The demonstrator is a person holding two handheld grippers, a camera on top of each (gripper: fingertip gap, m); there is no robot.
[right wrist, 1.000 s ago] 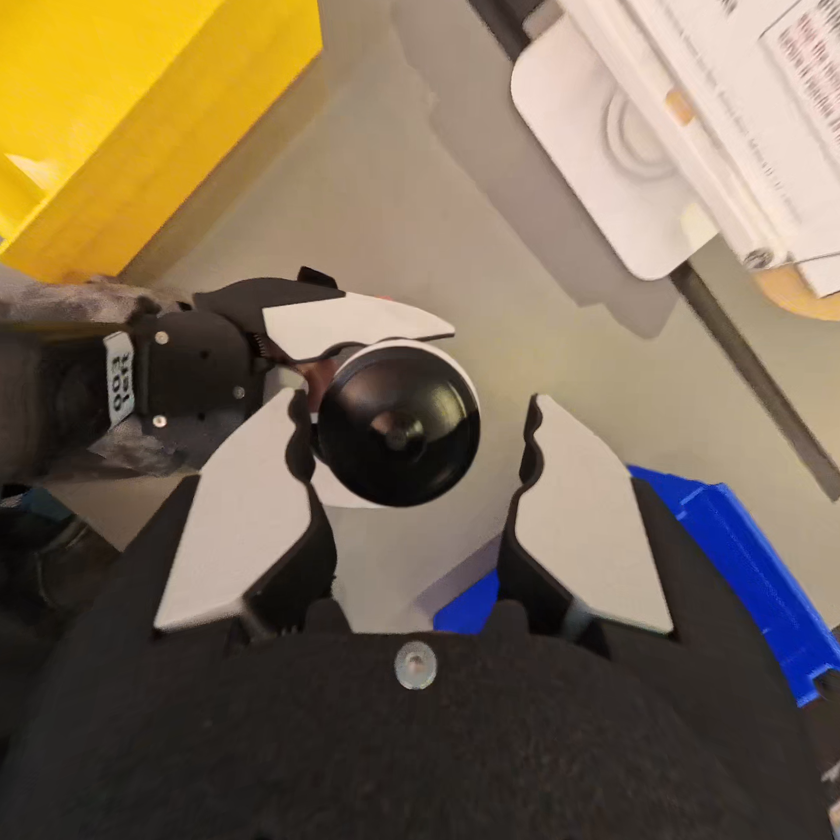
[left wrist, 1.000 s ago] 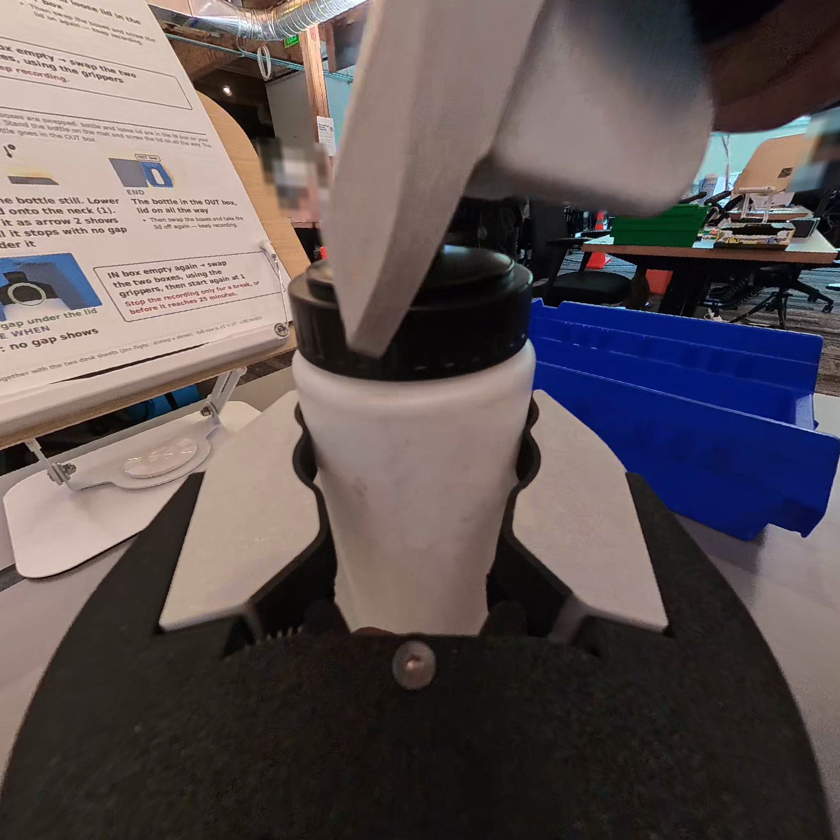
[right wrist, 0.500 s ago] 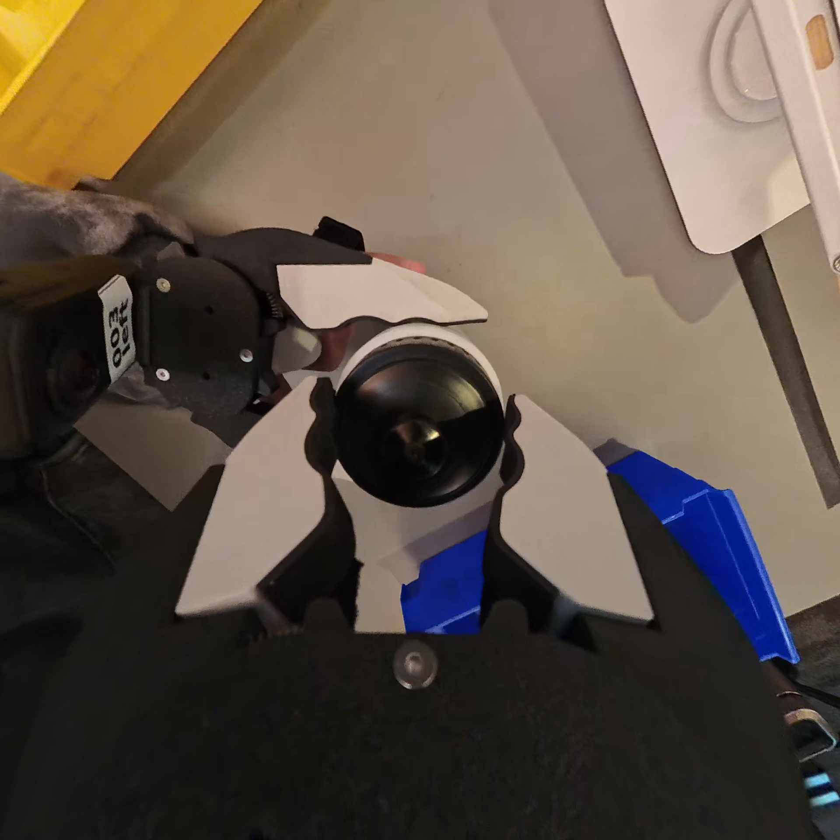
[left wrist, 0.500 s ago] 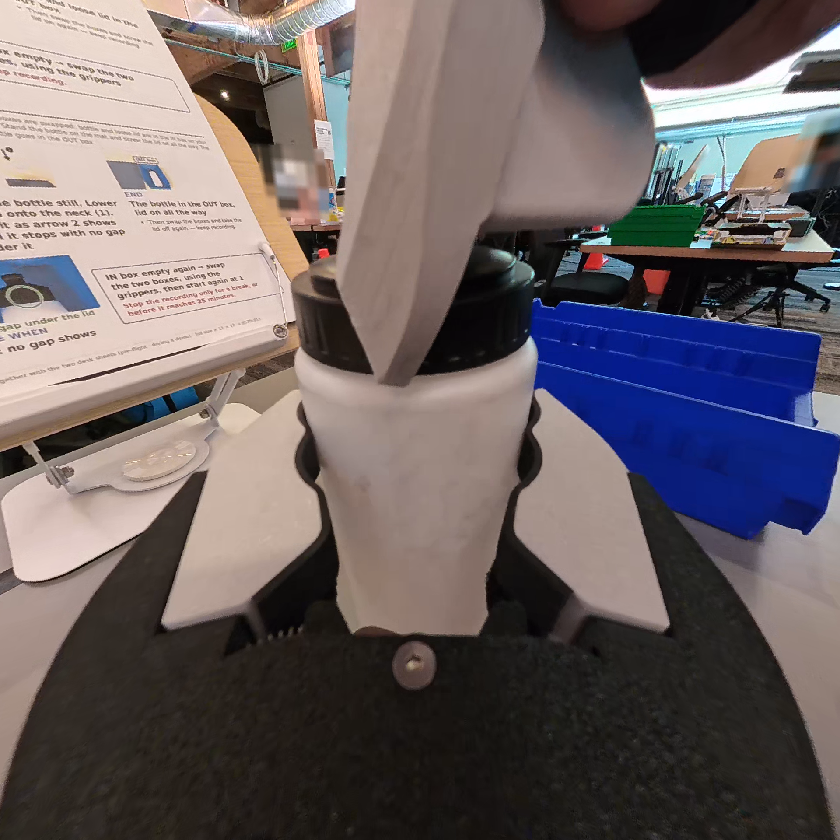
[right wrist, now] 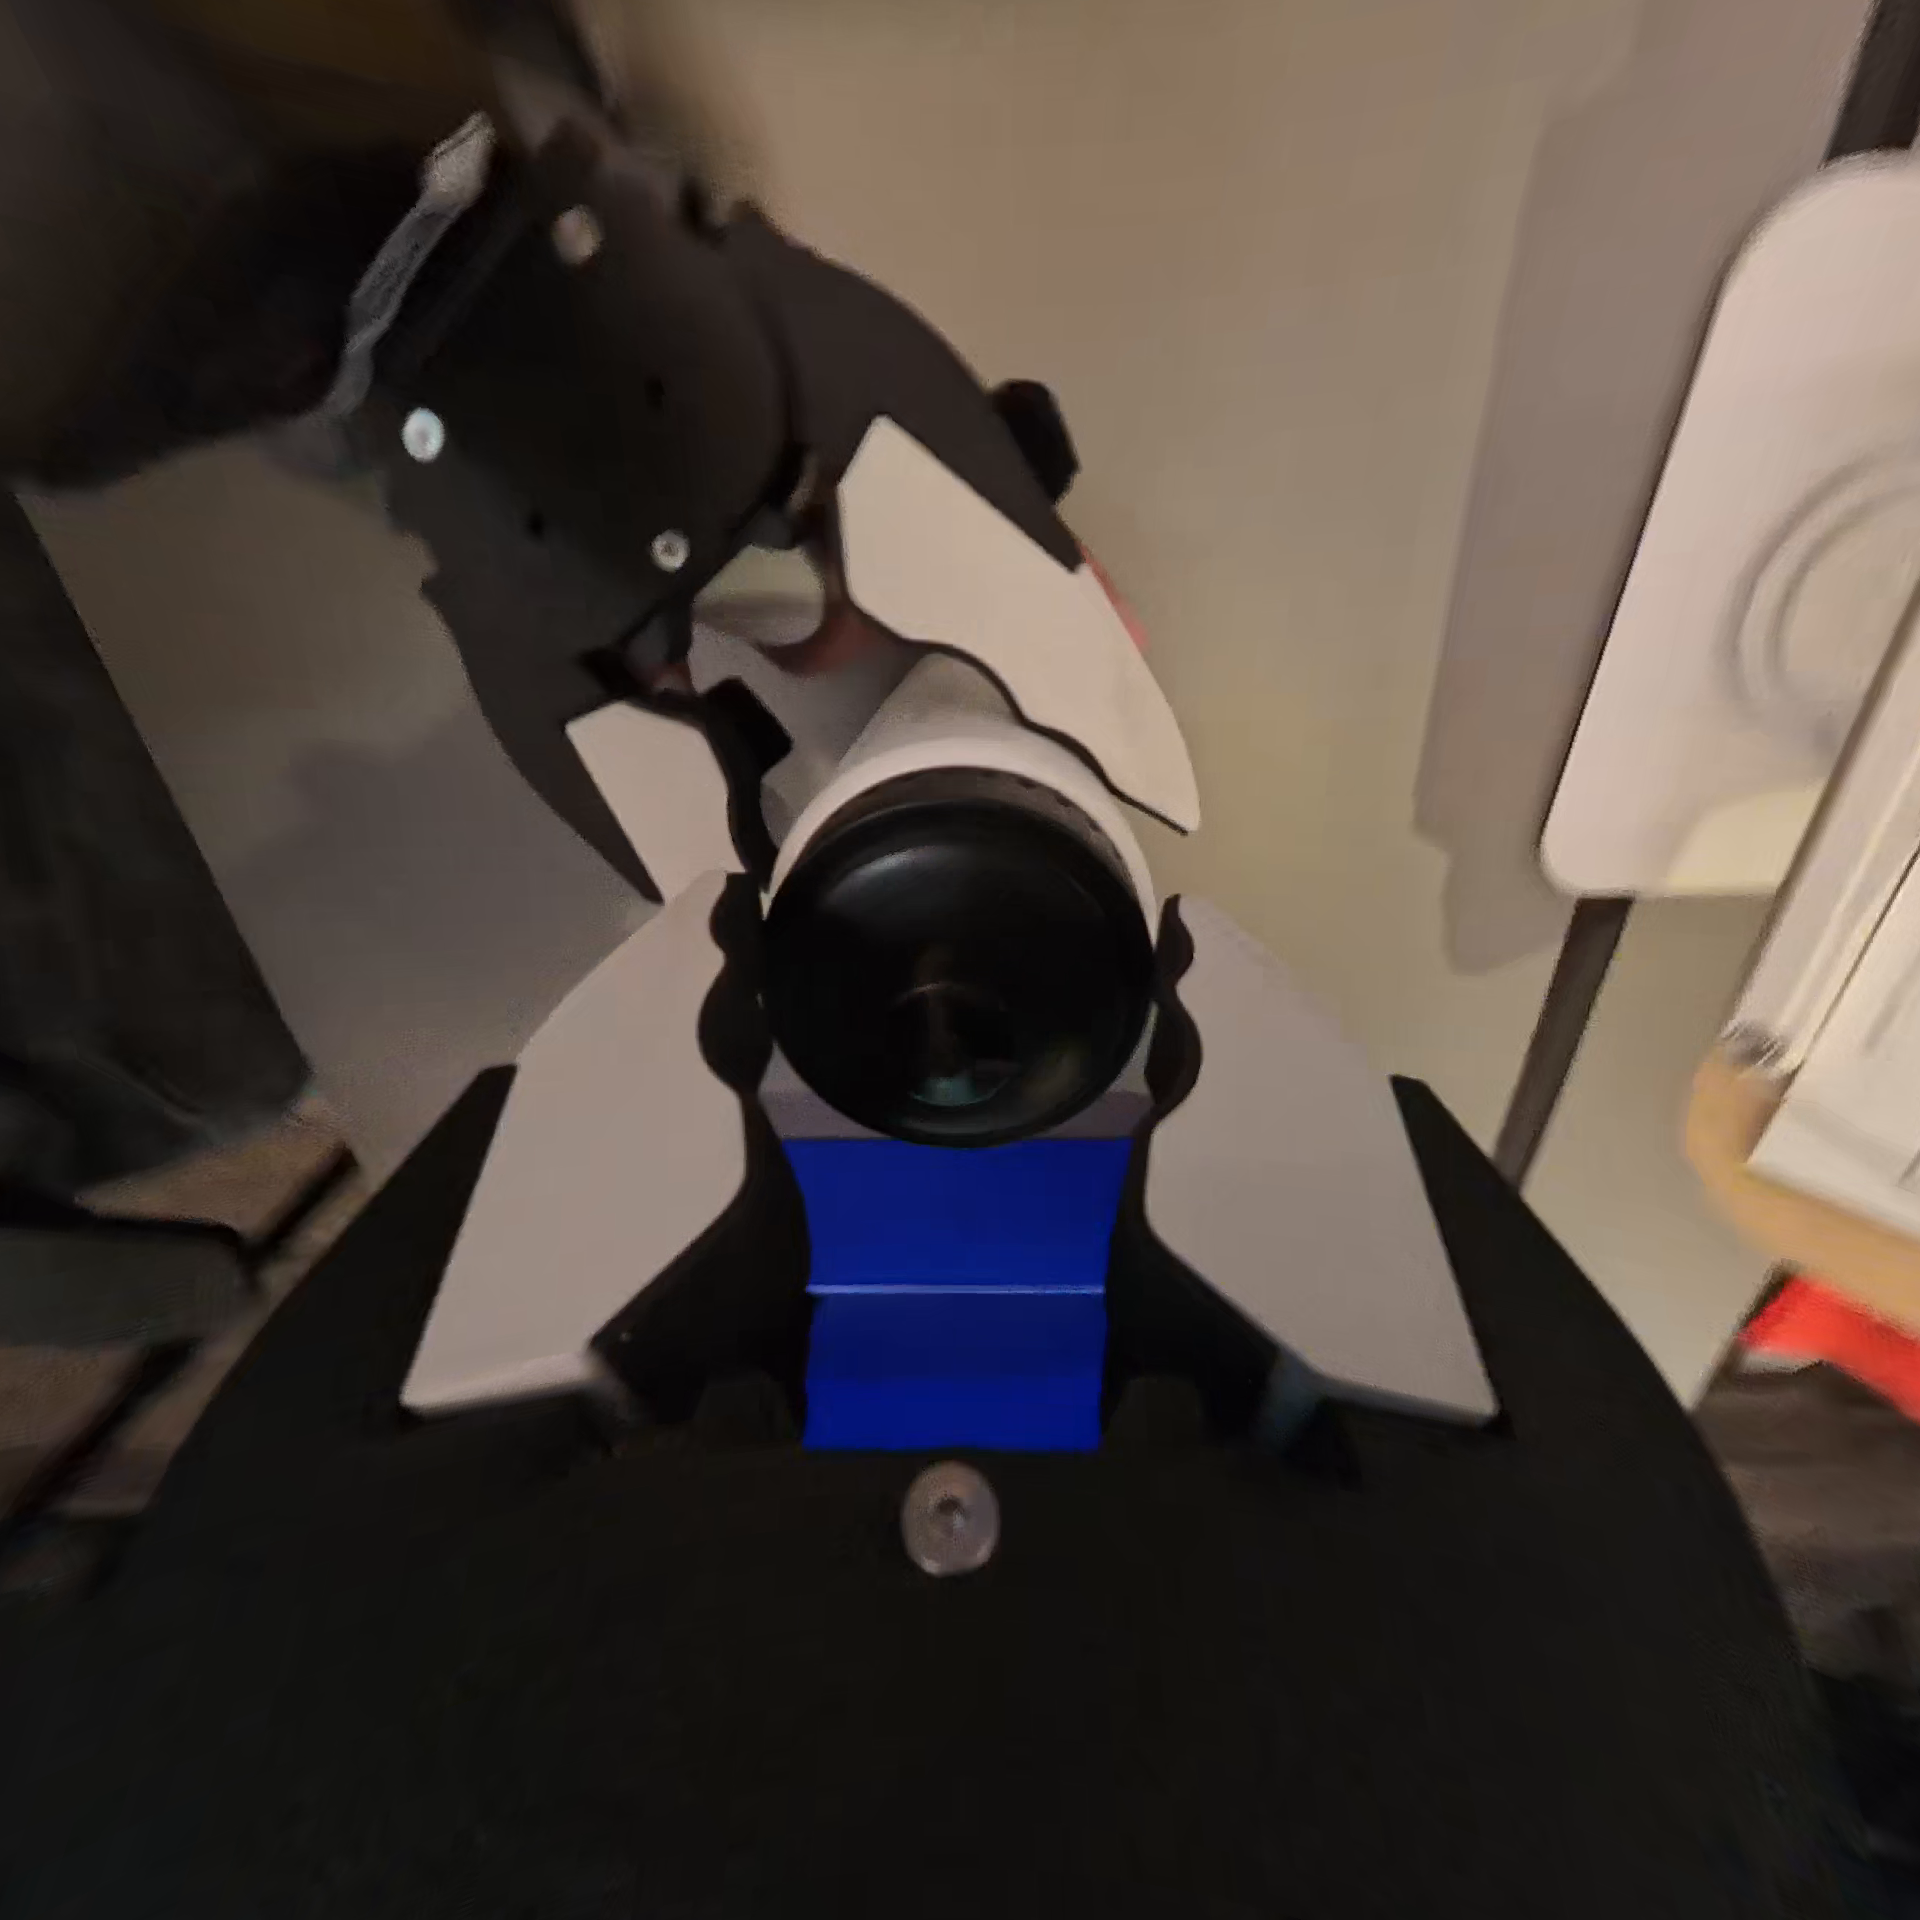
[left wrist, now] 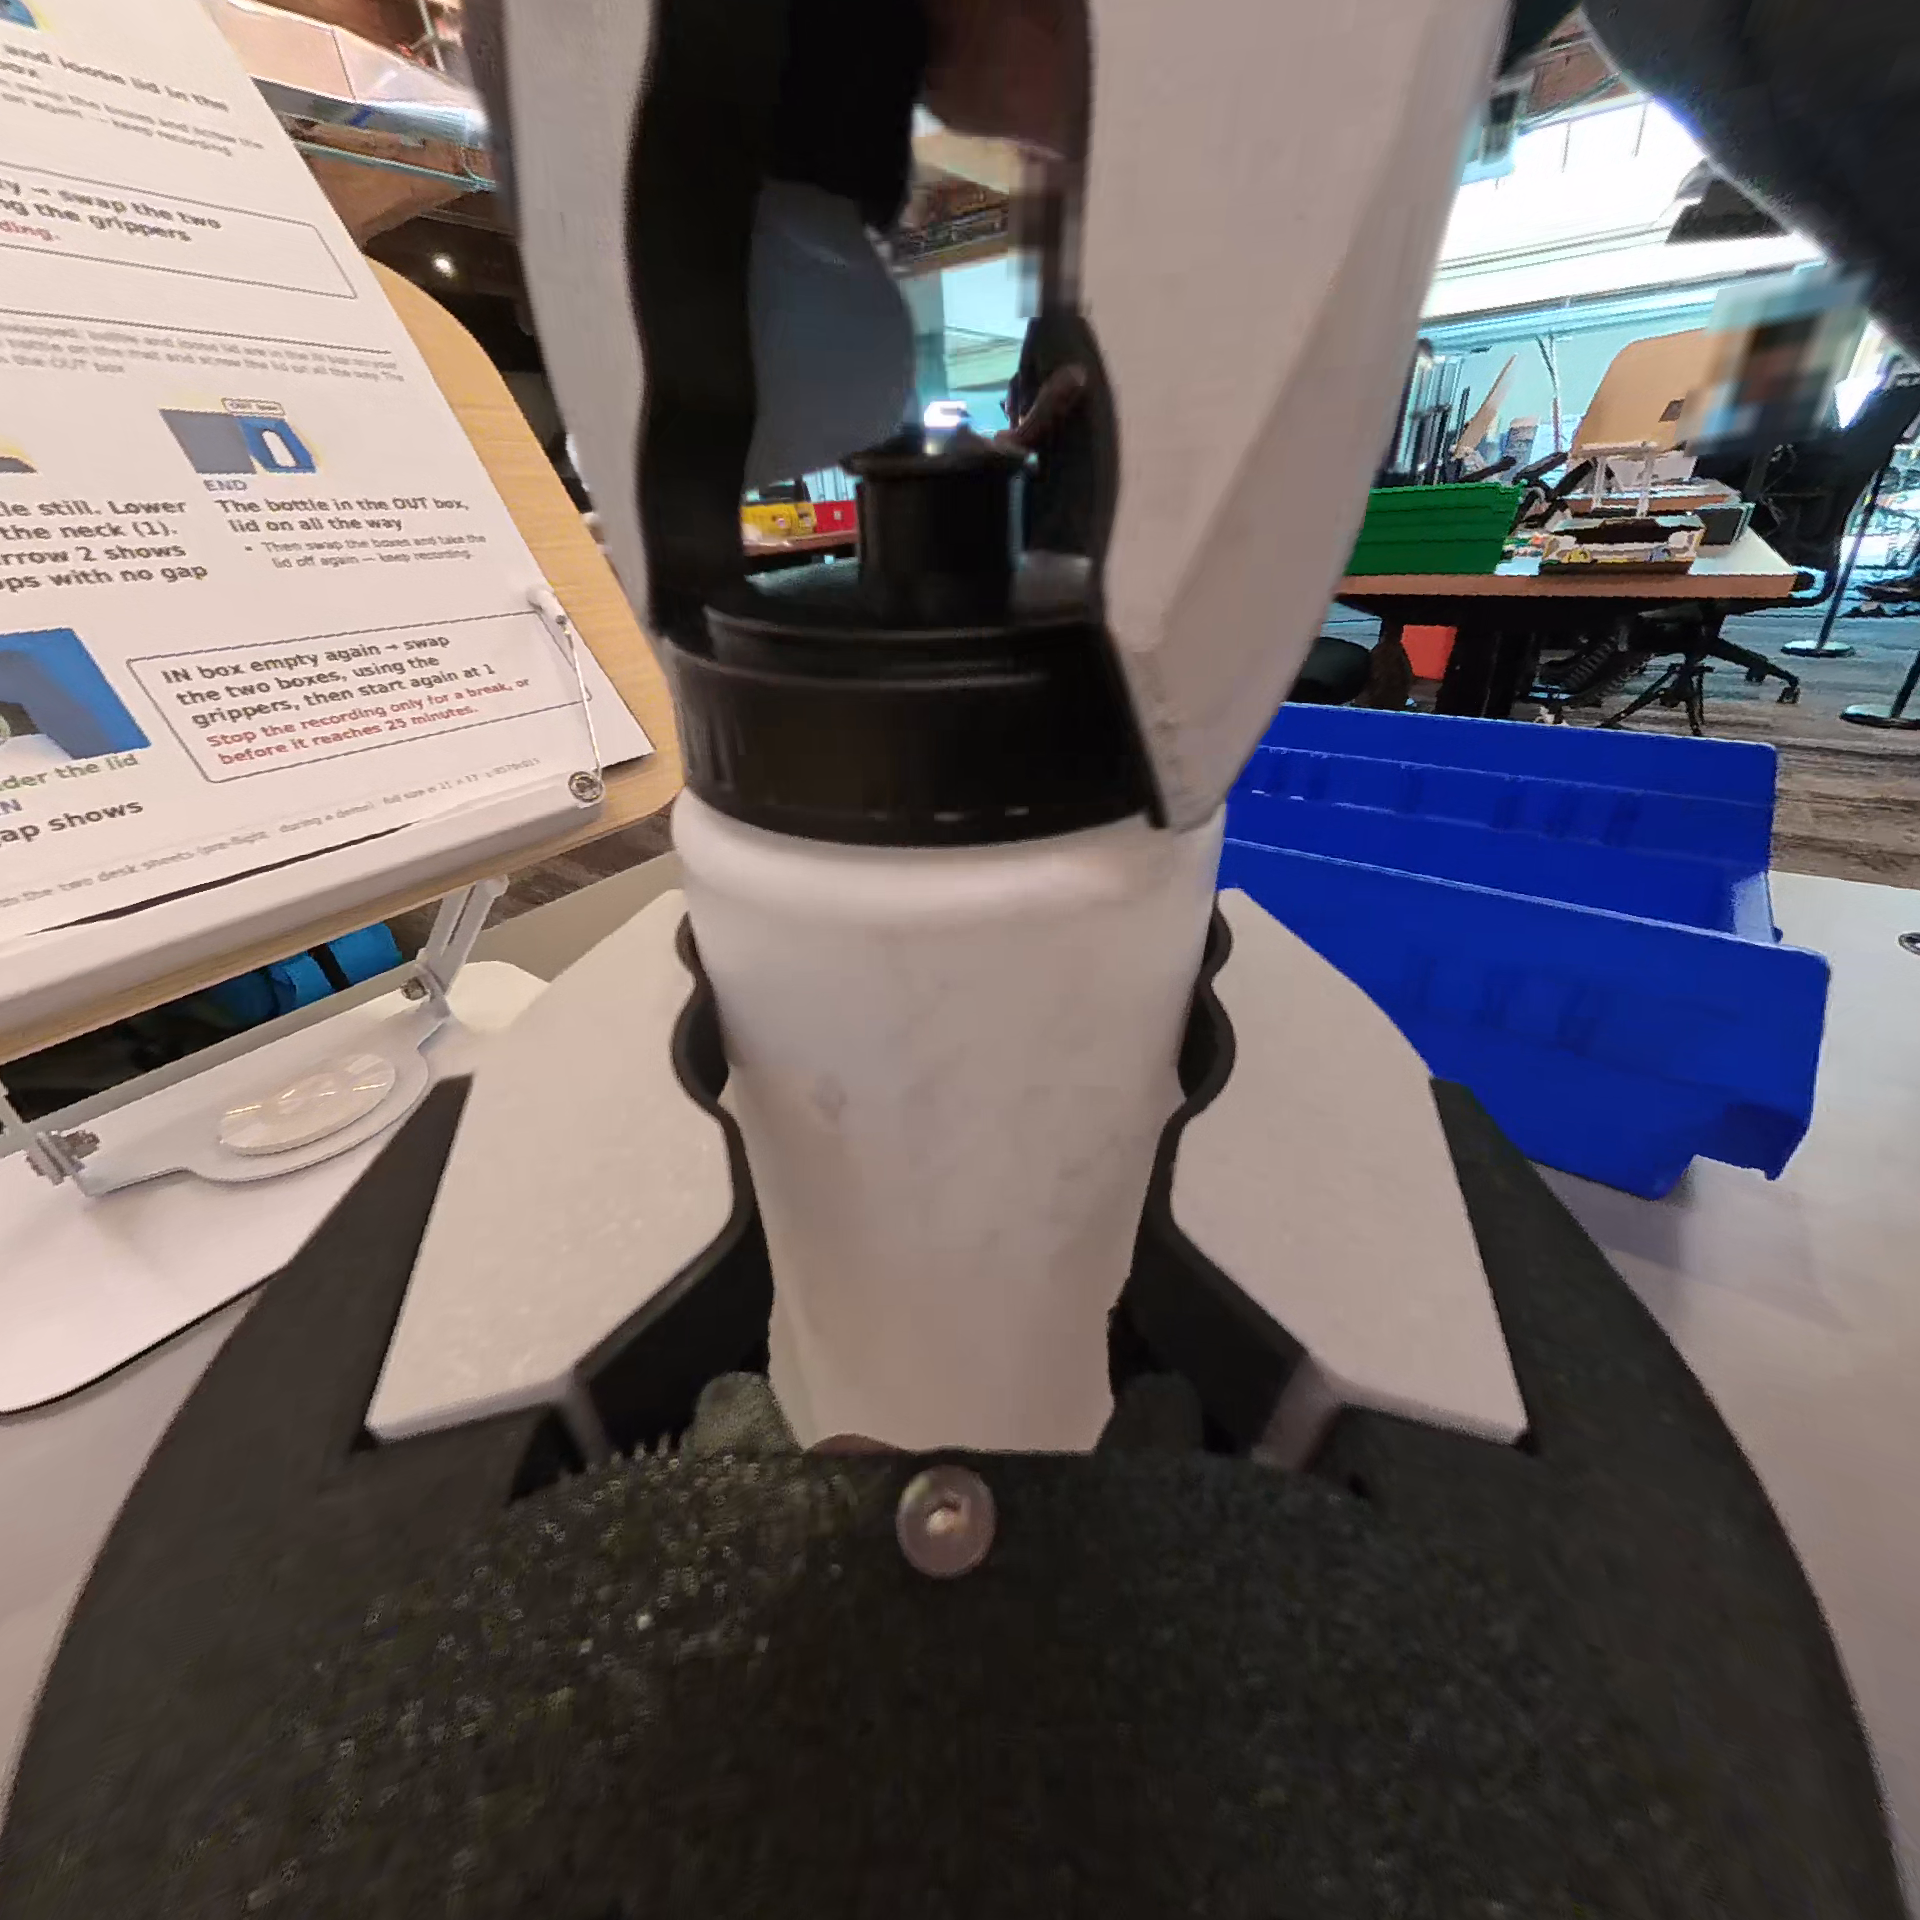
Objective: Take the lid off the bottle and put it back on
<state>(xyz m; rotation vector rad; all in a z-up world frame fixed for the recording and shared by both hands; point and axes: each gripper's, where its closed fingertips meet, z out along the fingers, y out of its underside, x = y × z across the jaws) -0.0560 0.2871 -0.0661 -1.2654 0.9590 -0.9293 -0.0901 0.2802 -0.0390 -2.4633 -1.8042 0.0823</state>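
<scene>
A white bottle (left wrist: 956, 1091) with a black lid (left wrist: 904, 748) stands upright in the left wrist view. My left gripper (left wrist: 951, 966) is shut on the bottle's body. My right gripper (left wrist: 925, 717) comes down from above, its white fingers (left wrist: 1247, 468) on either side of the lid. In the right wrist view I look down on the lid (right wrist: 956, 997). My right gripper (right wrist: 951, 904) is shut on its rim. The left gripper (right wrist: 914, 821) holds the bottle (right wrist: 935, 727) from the upper left. The bottle's base is hidden.
A blue bin (left wrist: 1507, 935) lies just right of the bottle and shows under the lid in the right wrist view (right wrist: 951, 1299). An instruction sheet on a white stand (left wrist: 260, 1122) is at the left. The table top (left wrist: 1714, 1351) is pale grey.
My right gripper went from wide open around the lid to shut on it, and it has turned about the bottle's axis. The left gripper kept its hold on the bottle.
</scene>
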